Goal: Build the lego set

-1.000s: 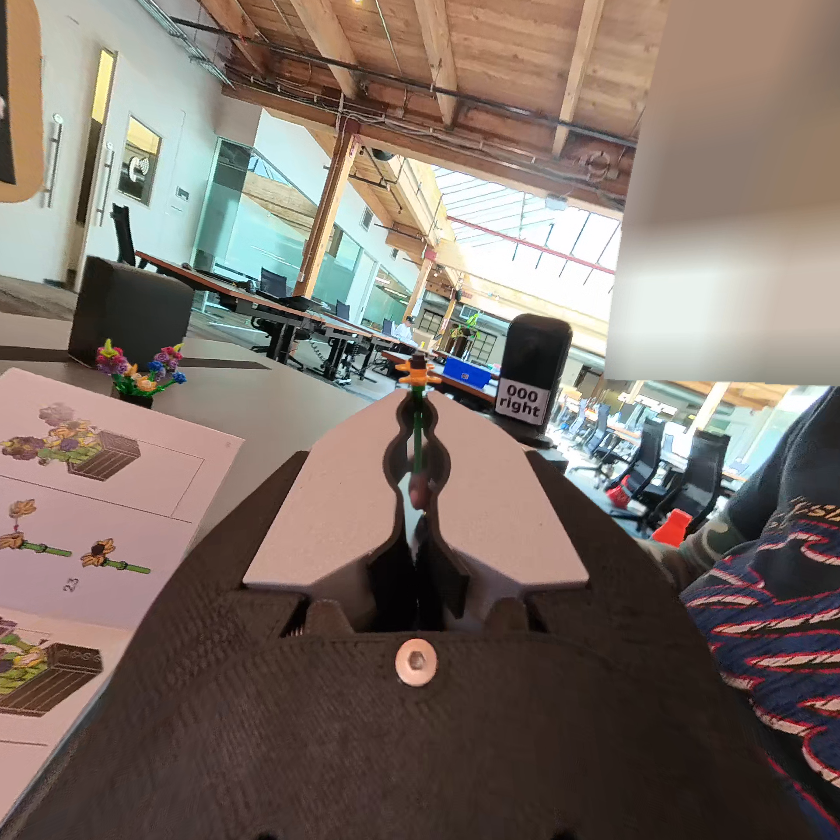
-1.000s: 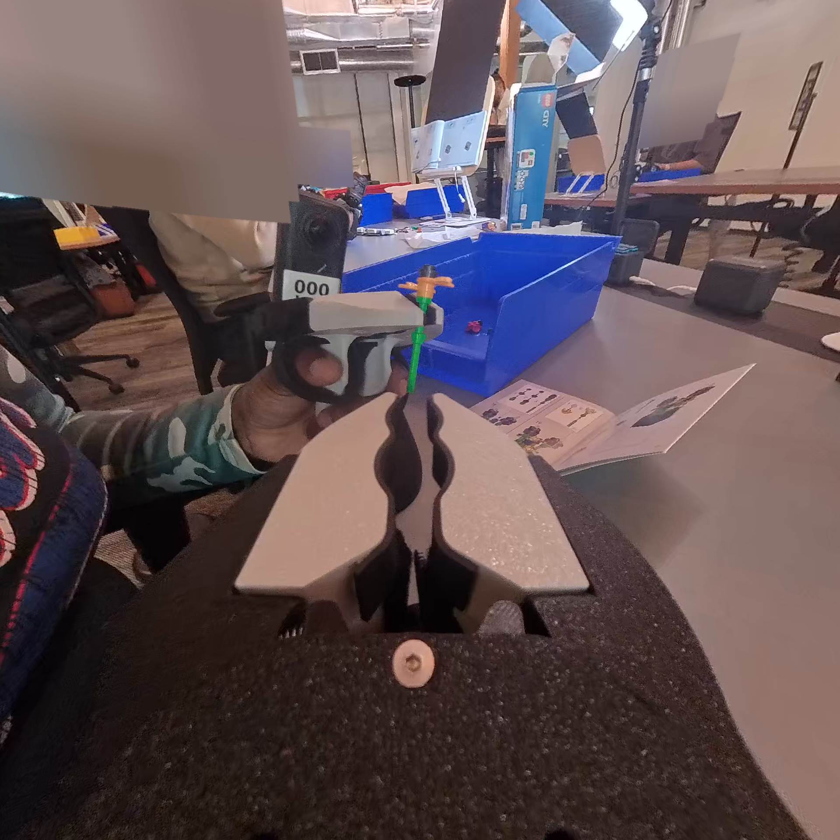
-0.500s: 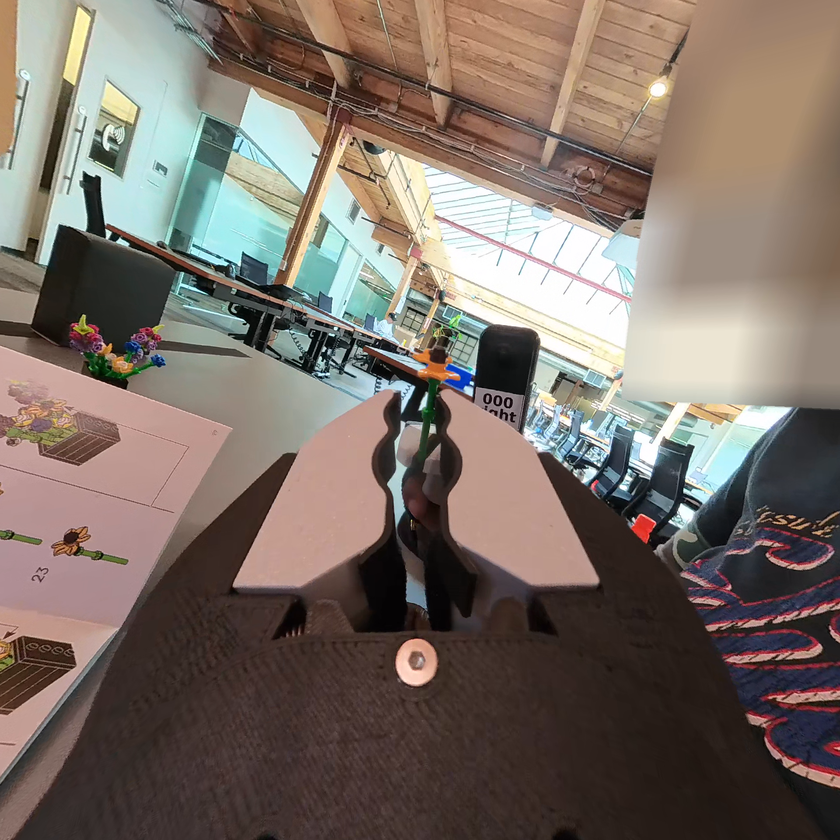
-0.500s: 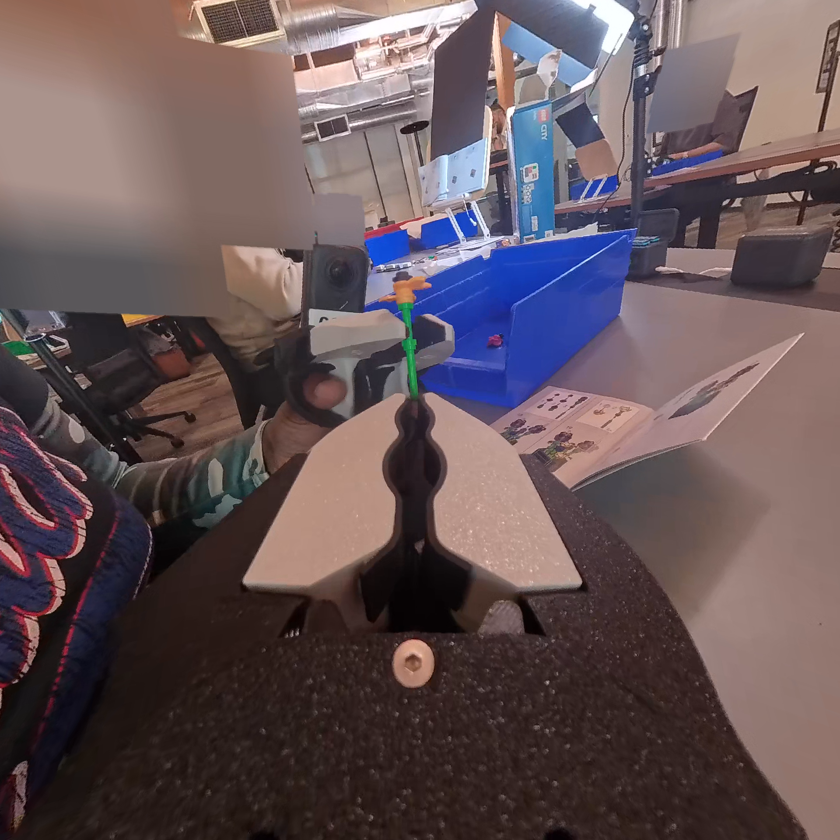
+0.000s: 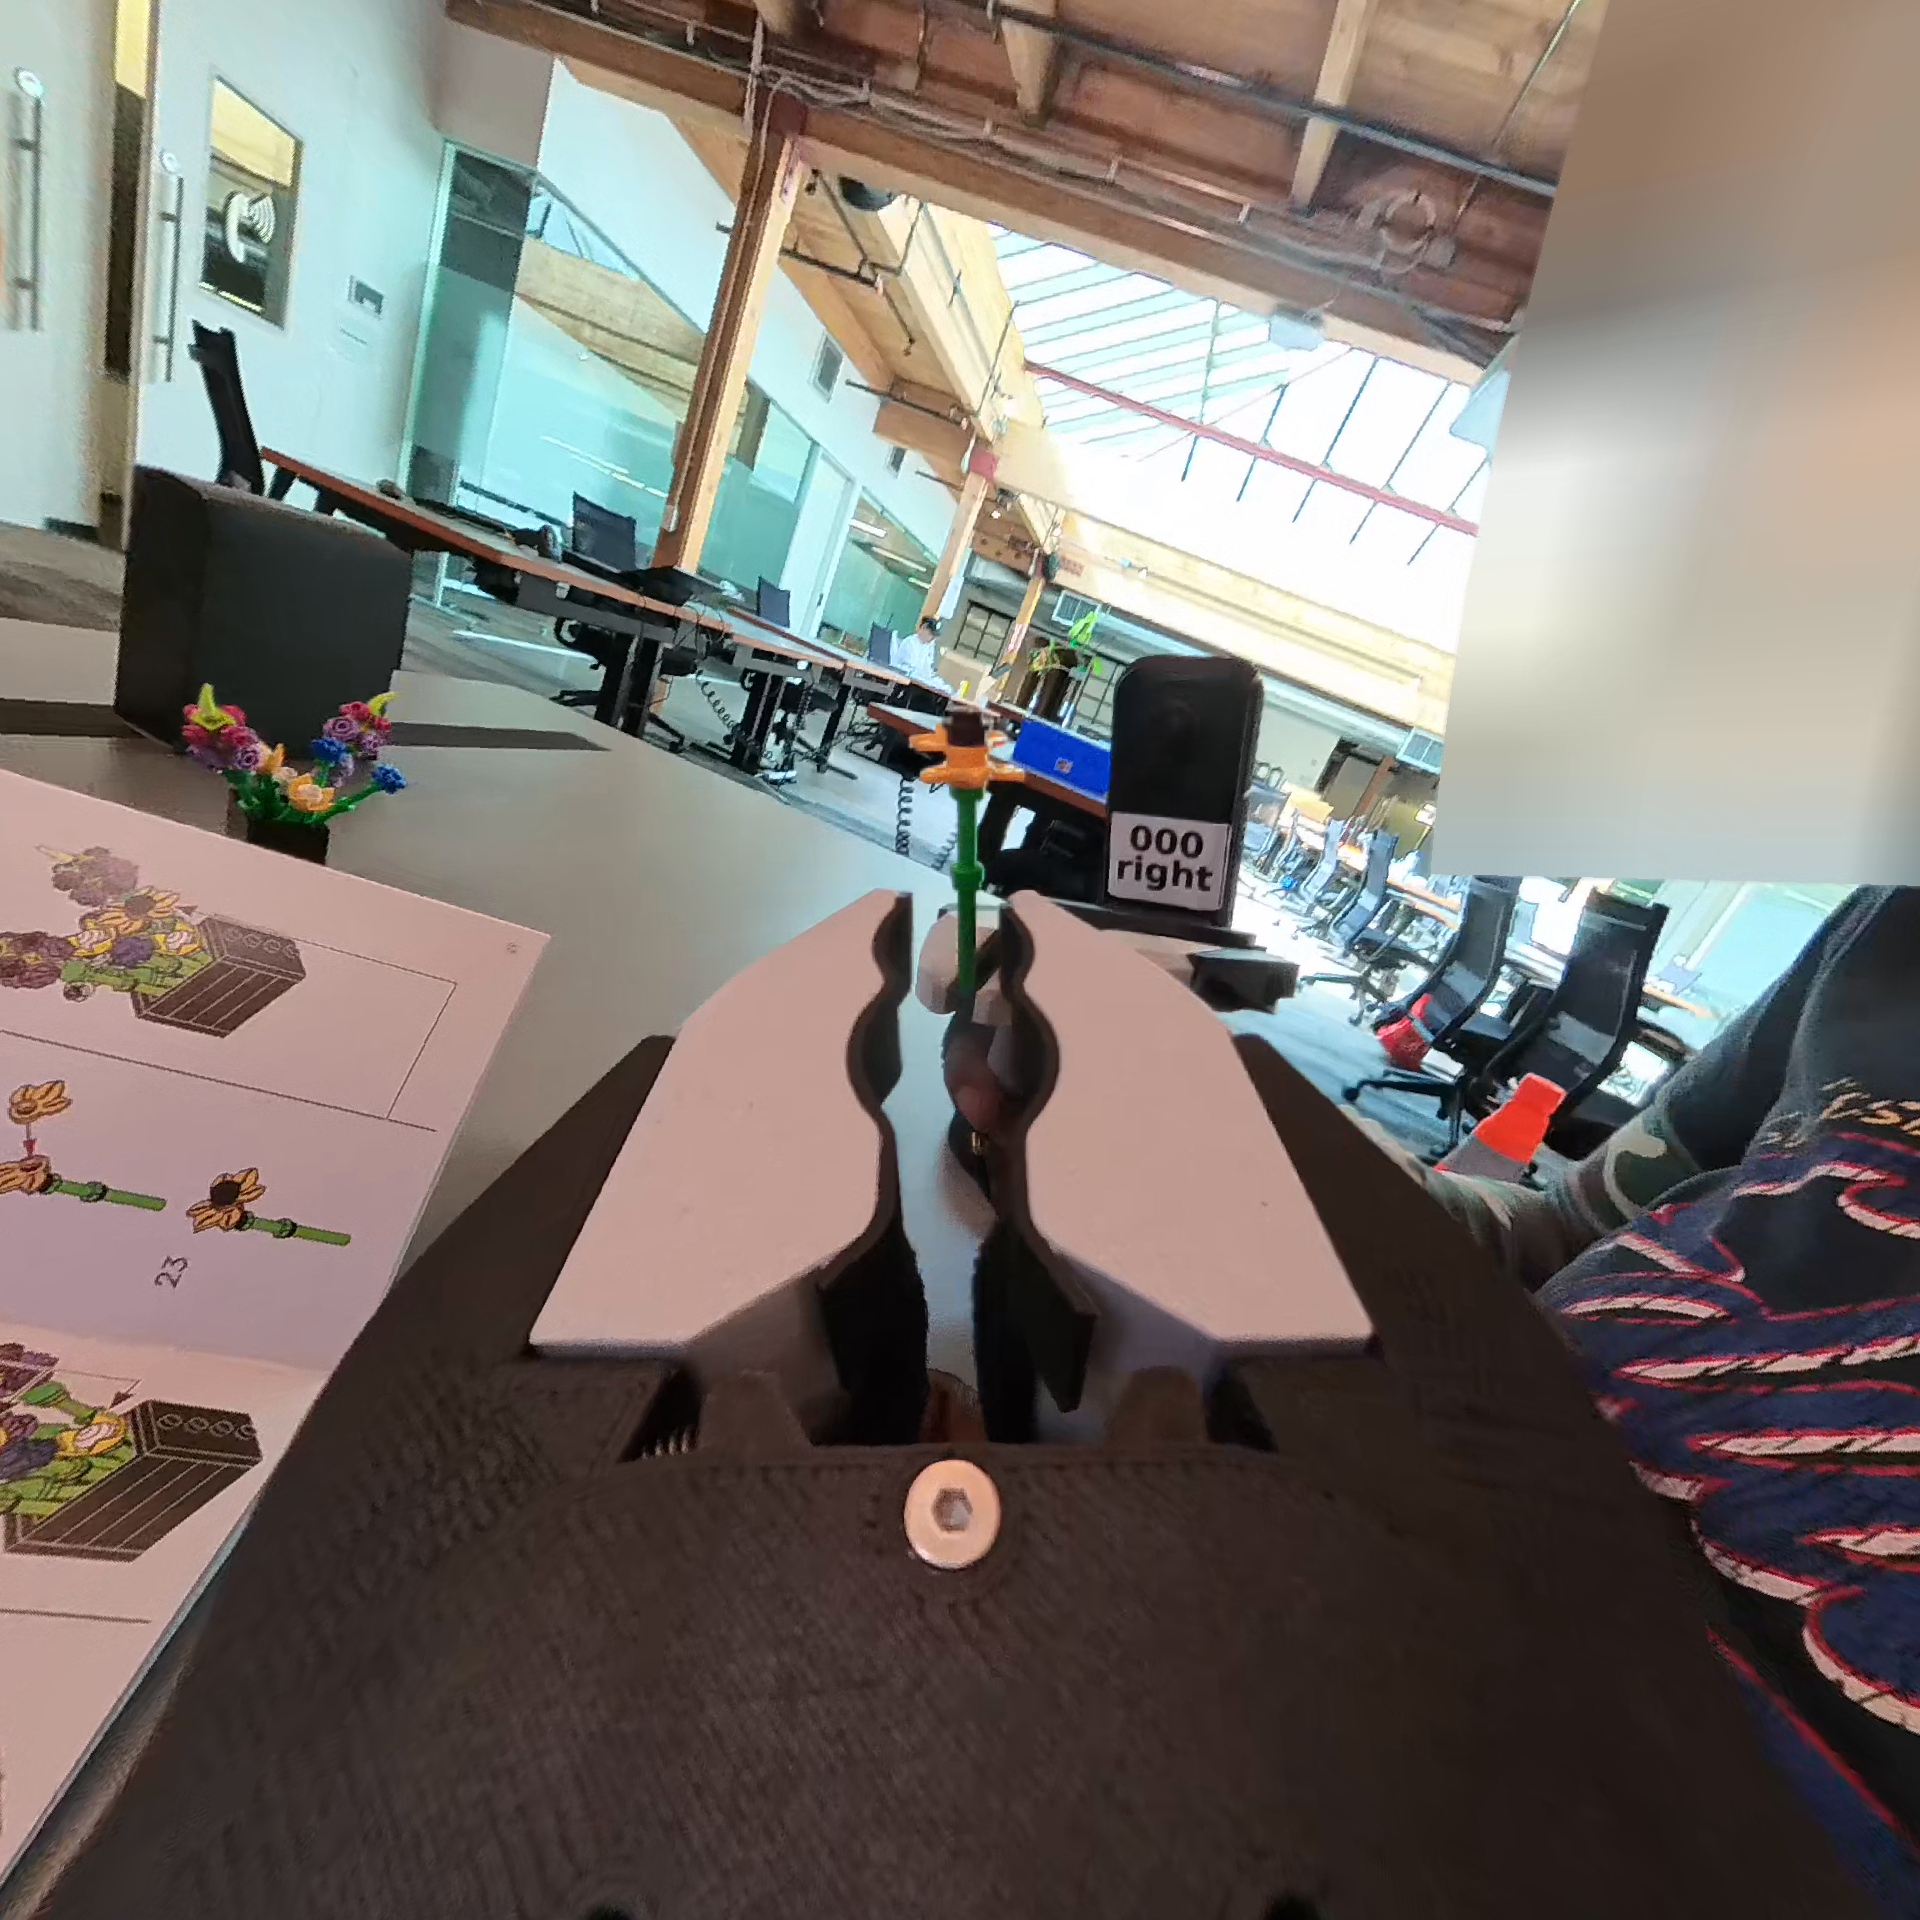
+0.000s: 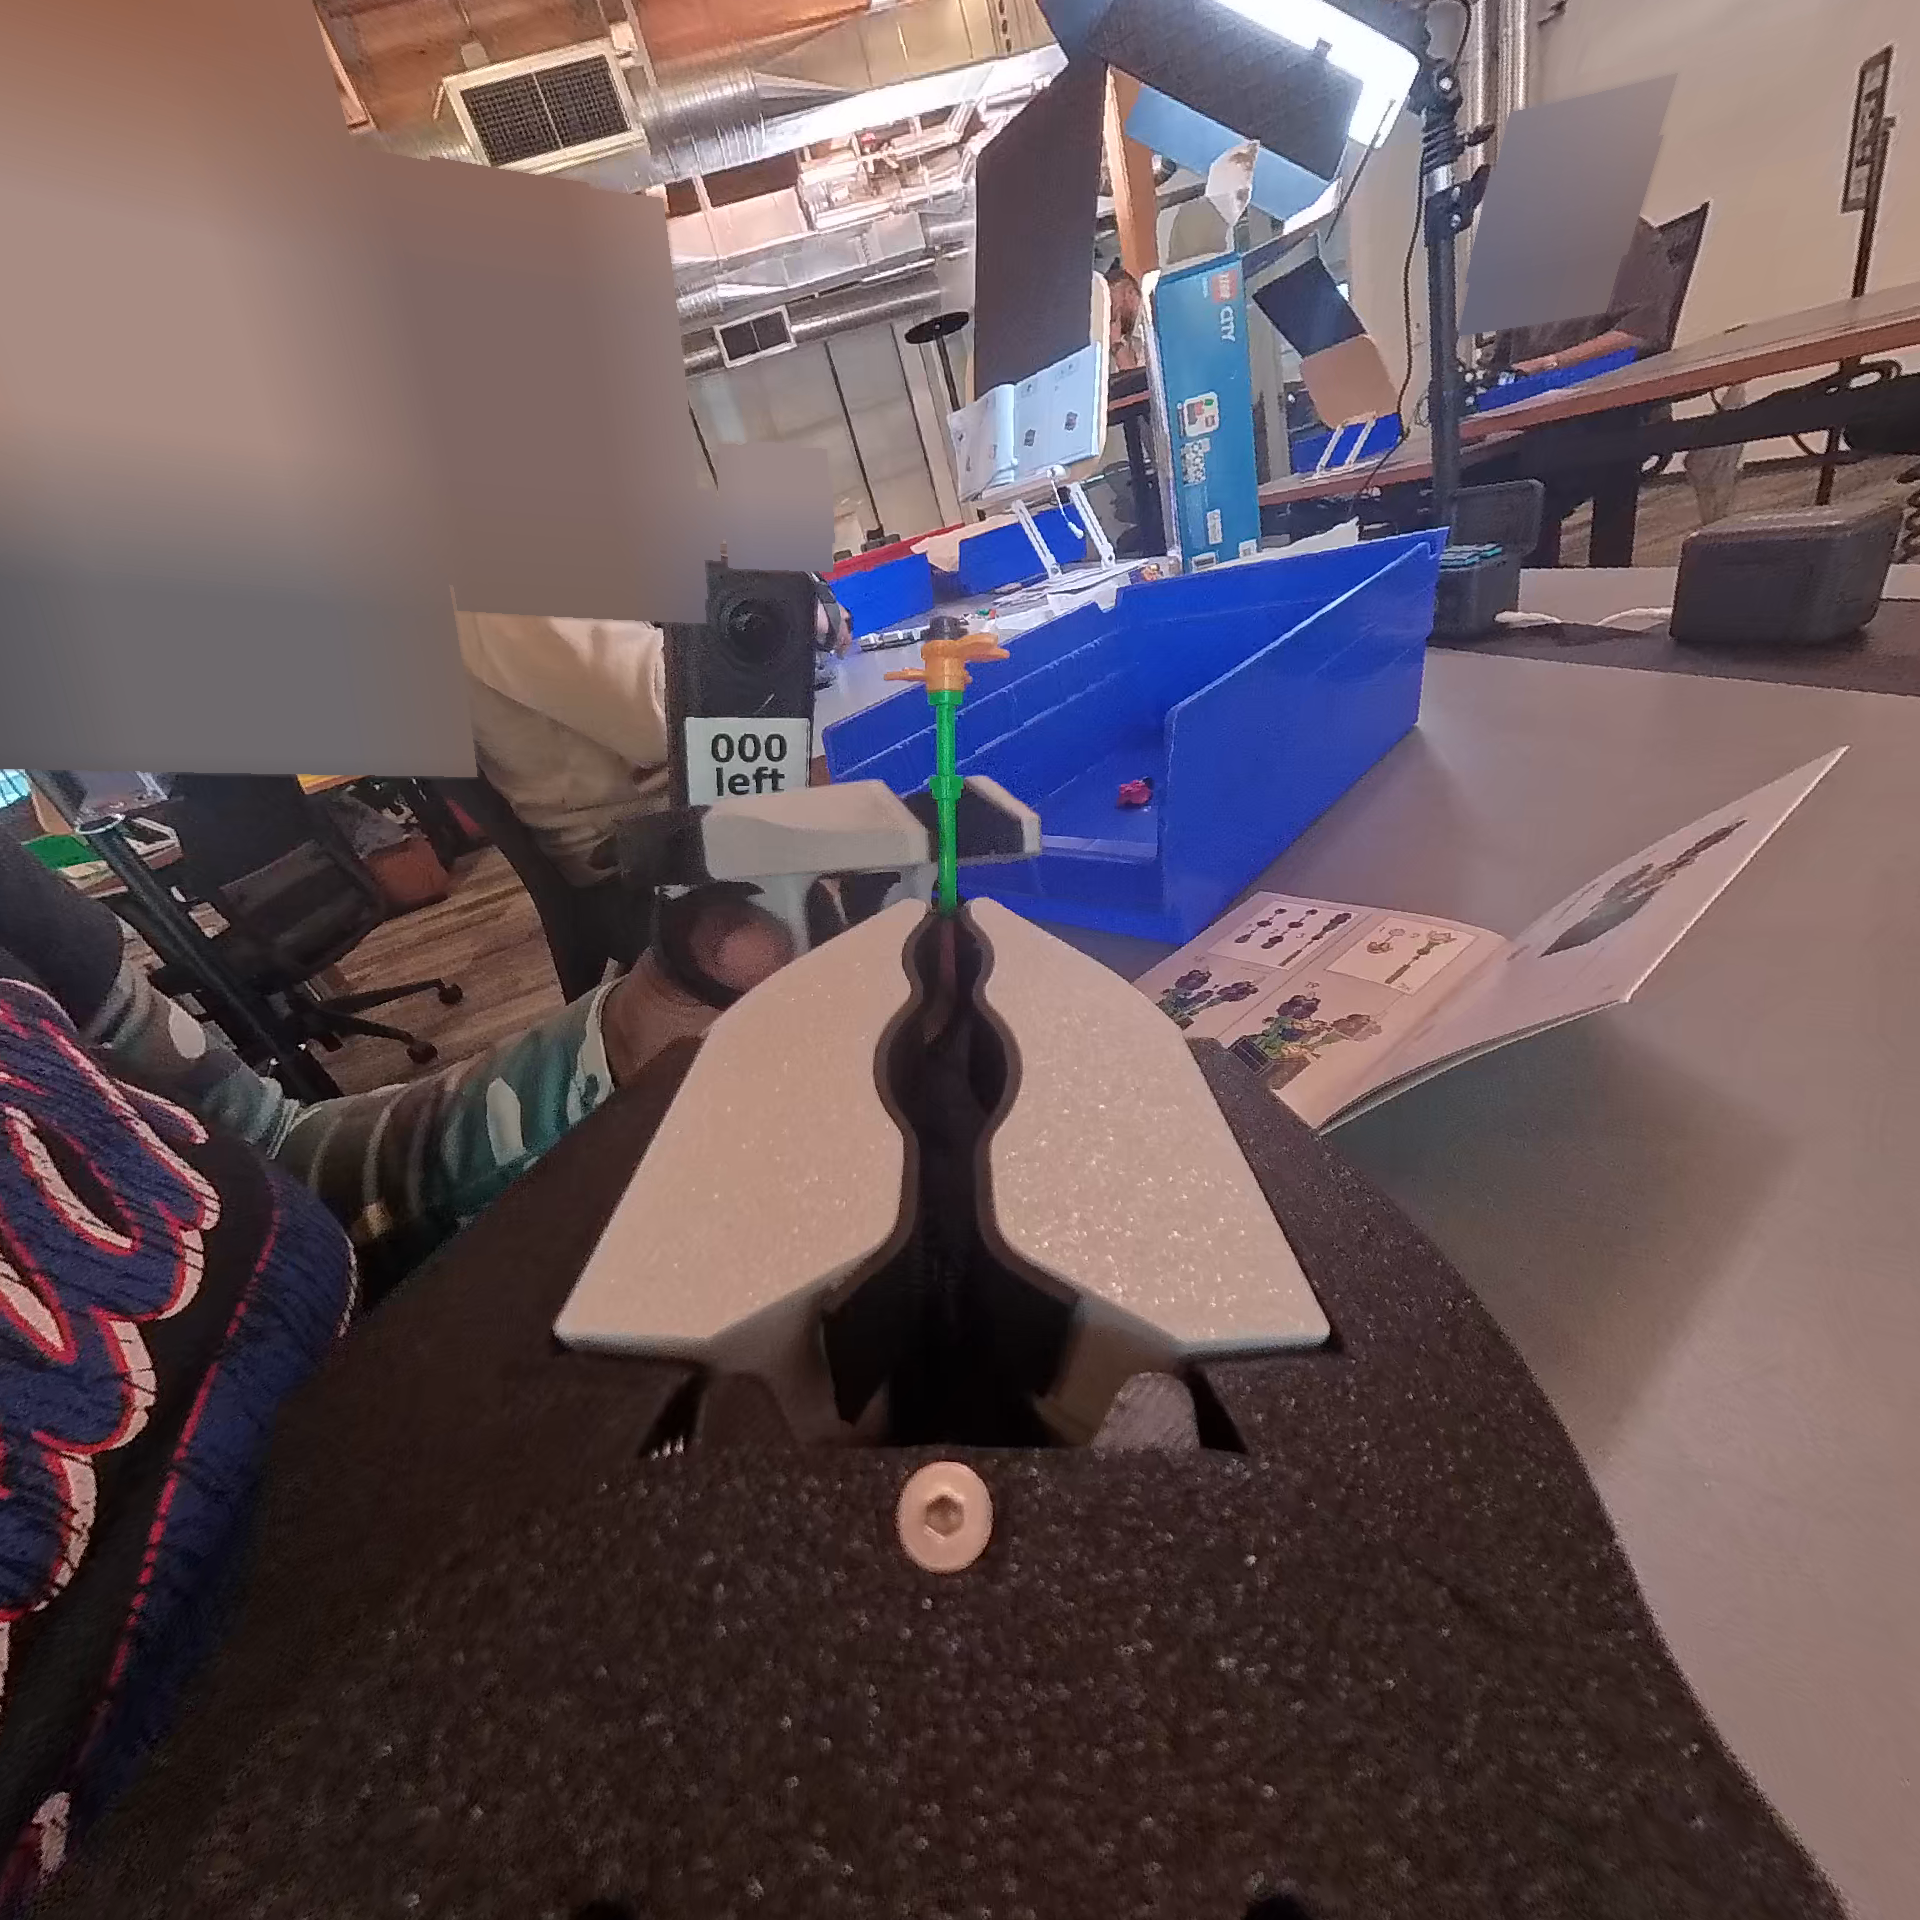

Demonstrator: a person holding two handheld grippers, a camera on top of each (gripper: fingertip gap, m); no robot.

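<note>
Hand-over of the green-stemmed plastic flower with orange petals [image 6: 943, 769]: the right gripper [image 6: 948, 912] has its fingers pressed on the stem's foot, while the left gripper [image 5: 956, 920] has its fingers spread either side of the stem. Judged next: planting it in the small brick bouquet [image 5: 294, 764] far left on the grey counter [image 5: 623, 852]. The open paper instruction booklet [image 5: 218, 1091] lies between; the blue plastic bin [image 6: 1195, 748] stands far right.

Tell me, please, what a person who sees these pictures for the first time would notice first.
First, the orange flower on a green stem, standing upright at the centre, its lower end pinched by the right tongs while the left tongs stand open around it. Next, the big blue bin on the grey table, beside the open instruction booklet. In the left wrist view, a small finished bouquet stands far left.
</note>
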